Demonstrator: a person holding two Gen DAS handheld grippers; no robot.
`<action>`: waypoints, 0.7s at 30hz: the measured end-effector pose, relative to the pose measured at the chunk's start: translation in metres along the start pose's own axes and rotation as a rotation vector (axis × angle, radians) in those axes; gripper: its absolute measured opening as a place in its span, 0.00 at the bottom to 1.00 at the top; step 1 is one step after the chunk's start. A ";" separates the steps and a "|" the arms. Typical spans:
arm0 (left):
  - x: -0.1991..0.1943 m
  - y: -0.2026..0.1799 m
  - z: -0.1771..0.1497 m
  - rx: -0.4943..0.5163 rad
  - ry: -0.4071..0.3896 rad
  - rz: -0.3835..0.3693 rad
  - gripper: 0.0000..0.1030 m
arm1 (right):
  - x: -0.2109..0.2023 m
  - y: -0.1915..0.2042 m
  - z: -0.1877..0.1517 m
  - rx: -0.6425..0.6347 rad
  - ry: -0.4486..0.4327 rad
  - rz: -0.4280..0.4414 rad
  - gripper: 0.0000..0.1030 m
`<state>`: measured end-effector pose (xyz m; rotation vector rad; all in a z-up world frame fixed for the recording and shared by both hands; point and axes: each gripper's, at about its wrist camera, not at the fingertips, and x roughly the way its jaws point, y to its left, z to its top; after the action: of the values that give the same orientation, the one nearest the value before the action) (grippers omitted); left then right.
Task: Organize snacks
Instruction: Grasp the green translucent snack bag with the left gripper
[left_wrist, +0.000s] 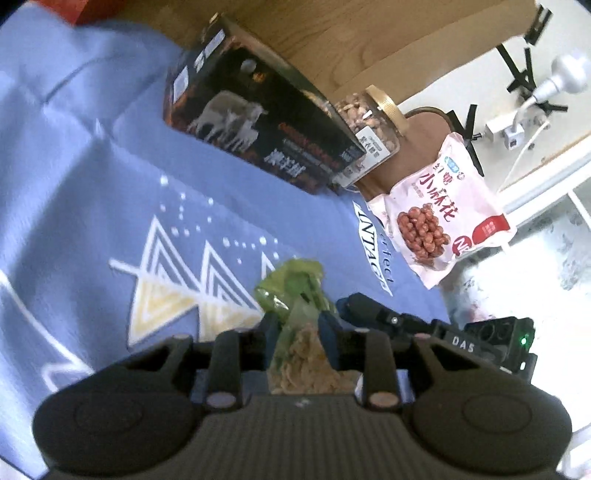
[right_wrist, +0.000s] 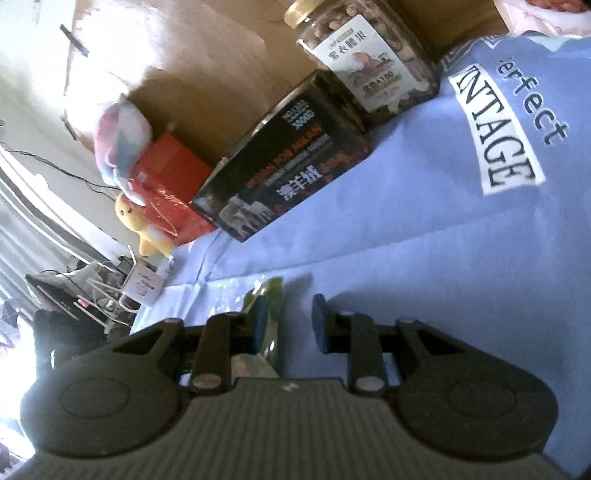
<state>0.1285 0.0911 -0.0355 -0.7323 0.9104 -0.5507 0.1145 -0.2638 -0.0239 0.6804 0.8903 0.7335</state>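
Blue printed cloth (left_wrist: 92, 177) covers the work surface w/ a wooden board behind. We've got the green snack bag (left_wrist: 295, 295) pinched in our left gripper (left_wrist: 297, 328), jaws closed on it, bag just above the cloth. Our right gripper (right_wrist: 286, 321) sits partly open, holding nothing; the bag lies against its left finger. Beyond: dark box (left_wrist: 258, 125), nut jar (left_wrist: 369, 125) and pink bag (left_wrist: 439, 210) lined up at the cloth's edge. Looks like three placed, green one left.
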 end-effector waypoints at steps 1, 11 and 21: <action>0.003 0.001 -0.001 -0.014 0.003 -0.011 0.25 | 0.003 0.002 -0.001 0.007 0.013 0.011 0.28; 0.001 0.026 0.023 -0.122 -0.076 -0.017 0.23 | 0.059 0.025 0.009 -0.014 0.106 0.065 0.20; 0.015 0.031 0.057 -0.080 -0.131 0.012 0.32 | 0.078 0.018 0.032 -0.014 0.011 0.067 0.16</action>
<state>0.1887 0.1187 -0.0433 -0.8250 0.8181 -0.4528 0.1709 -0.1989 -0.0286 0.6967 0.8748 0.8030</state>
